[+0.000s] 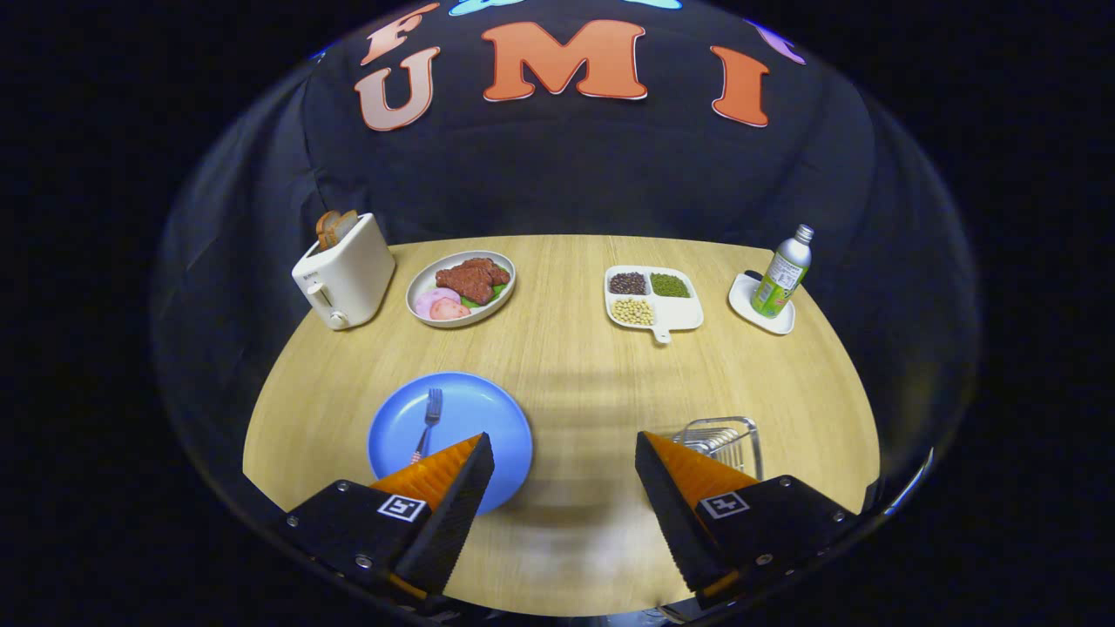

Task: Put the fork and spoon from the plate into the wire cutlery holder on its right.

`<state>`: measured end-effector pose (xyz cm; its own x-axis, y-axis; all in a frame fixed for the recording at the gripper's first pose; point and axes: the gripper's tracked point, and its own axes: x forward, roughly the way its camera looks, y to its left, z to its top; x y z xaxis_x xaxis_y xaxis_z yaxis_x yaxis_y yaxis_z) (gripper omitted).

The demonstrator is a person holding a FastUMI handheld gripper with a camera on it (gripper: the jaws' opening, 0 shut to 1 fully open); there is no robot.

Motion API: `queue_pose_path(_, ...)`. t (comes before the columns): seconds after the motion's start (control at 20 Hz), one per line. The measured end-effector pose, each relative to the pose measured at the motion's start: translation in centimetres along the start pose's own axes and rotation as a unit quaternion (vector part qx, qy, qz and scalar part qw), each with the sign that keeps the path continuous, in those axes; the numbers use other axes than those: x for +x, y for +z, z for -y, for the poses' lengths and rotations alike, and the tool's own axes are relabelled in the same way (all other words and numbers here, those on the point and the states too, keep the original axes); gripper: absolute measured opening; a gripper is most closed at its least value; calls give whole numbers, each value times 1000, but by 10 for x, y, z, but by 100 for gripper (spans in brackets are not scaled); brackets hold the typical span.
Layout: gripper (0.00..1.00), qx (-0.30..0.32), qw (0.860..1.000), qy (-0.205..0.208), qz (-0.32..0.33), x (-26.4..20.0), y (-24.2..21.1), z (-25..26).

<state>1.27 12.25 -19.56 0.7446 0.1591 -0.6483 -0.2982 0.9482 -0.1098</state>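
Note:
A blue plate (462,418) lies on the wooden table just ahead of my left finger, which covers its near edge. A fork (428,424) rests on the plate, tines pointing away from me; its handle end runs under the left finger. I cannot make out a spoon on the plate. The wire cutlery holder (723,435) stands to the right of the plate, partly hidden behind my right finger. My gripper (564,448) hovers above the table between plate and holder, fingers wide open with nothing between them.
Along the far side of the table (566,366) stand a white toaster (344,270) with bread, a plate of meat (462,286), a white divided dish of beans (653,298) and a bottle (784,272) on a white coaster.

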Motion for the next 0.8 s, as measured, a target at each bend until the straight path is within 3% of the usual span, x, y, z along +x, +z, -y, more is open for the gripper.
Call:
queue_pose_path(0.7,98,-4,999,46,-11,72,-77,-121)
queue_pose_path(0.8,93,-4,999,49,-9,80,-81,-129)
